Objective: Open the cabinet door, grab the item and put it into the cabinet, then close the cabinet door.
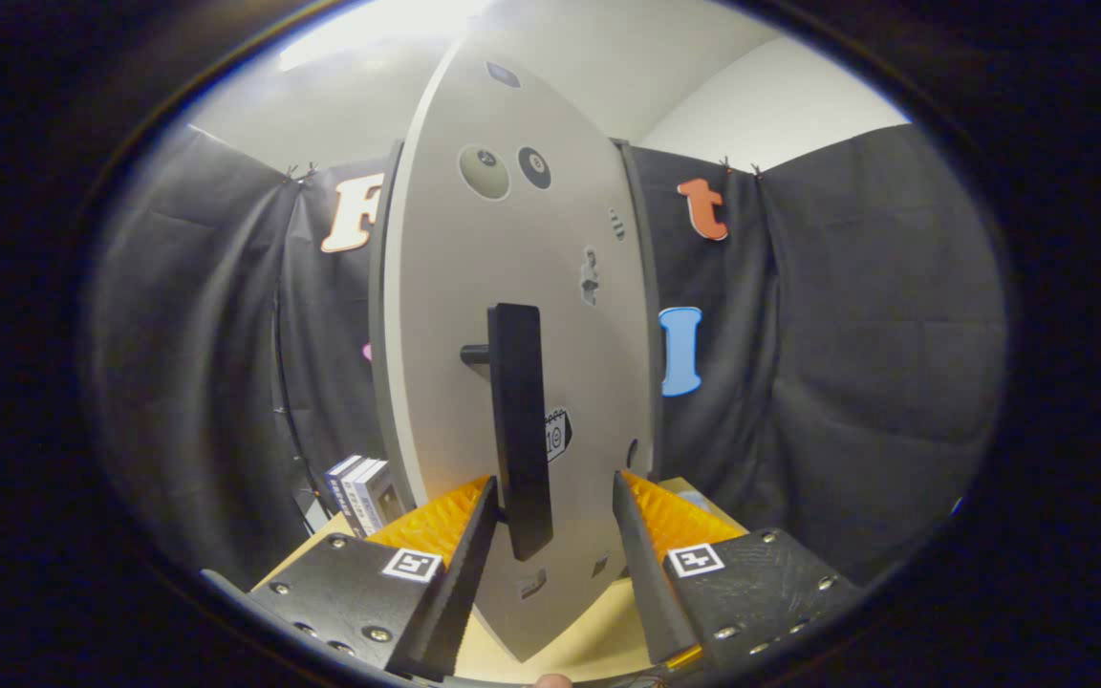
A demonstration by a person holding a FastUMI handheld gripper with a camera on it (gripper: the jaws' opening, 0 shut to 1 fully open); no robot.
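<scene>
The cabinet door (512, 363) is seen close up, with its black handle (520, 430) standing between the spread fingers of the tongs (550, 506); neither finger is seen pressing on it, so nothing is held. Whether the door is being opened or closed cannot be told, nor what lies inside the cabinet. A small box (359, 492), possibly the item, stands on the bench (550, 640) left of the door.

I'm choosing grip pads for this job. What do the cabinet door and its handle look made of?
The cabinet door looks like matt pale-grey laminated board, smooth with an even sheen. Its handle, between the open gripper's fingers, seems matt black plastic or coated metal; which one is unclear.
</scene>
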